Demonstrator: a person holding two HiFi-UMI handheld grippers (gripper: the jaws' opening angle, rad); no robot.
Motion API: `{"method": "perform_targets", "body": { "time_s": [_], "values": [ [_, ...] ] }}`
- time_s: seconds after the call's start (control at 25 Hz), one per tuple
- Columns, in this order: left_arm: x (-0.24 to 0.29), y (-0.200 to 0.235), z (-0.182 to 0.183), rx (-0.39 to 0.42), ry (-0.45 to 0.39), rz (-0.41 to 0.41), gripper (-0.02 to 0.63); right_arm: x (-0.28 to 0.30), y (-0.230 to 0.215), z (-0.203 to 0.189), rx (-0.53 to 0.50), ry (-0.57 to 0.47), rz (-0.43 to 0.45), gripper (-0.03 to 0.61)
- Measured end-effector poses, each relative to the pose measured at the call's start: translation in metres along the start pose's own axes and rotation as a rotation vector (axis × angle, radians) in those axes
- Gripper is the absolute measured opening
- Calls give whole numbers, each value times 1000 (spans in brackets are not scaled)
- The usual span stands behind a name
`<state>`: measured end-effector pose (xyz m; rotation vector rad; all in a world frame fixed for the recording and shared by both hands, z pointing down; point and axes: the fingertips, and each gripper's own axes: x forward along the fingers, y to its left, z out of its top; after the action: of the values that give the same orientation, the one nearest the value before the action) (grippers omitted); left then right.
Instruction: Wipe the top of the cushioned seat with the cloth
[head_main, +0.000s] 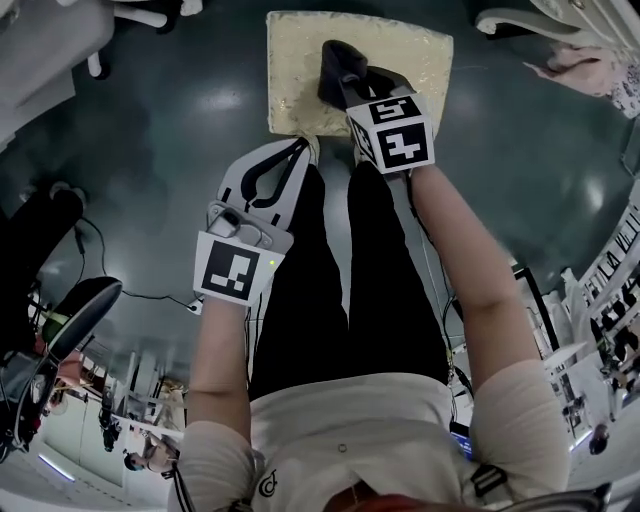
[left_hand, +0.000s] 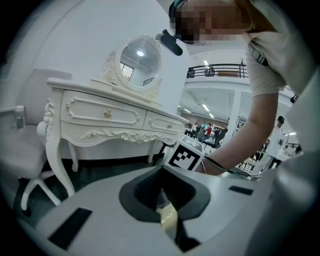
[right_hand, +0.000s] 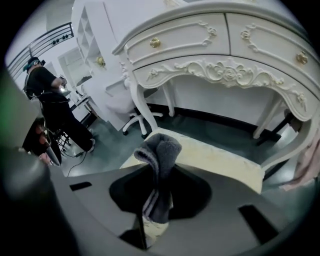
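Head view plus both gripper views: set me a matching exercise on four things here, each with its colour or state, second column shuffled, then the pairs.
1 cloth
2 seat
3 left gripper
4 table

A cream, rectangular
B white, gold knobs
C dark grey, pinched in the right jaws
D shut, empty

Pairs: 1-C; 2-A; 3-D; 4-B

No text, label or number can be read.
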<state>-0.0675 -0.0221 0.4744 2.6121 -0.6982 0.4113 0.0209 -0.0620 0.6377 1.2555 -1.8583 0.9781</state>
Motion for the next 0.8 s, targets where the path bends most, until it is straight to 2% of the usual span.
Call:
{"method": "perform_targets", "body": {
  "time_s": [0.2,0.4,0.56,0.8],
  "values": [
    [-30,34,-15,-14,13,30,13,31,50,15,-8,7,46,78],
    [-46,61,-28,-25,23,40,14,57,76,16,2,22,58,78],
    [-50,69,-33,-58,26,40,12,66,73,14,-5,23,41,79],
    [-35,72,-28,-57,16,49,12,63,51,8,-39,27,54,83]
  ]
}}
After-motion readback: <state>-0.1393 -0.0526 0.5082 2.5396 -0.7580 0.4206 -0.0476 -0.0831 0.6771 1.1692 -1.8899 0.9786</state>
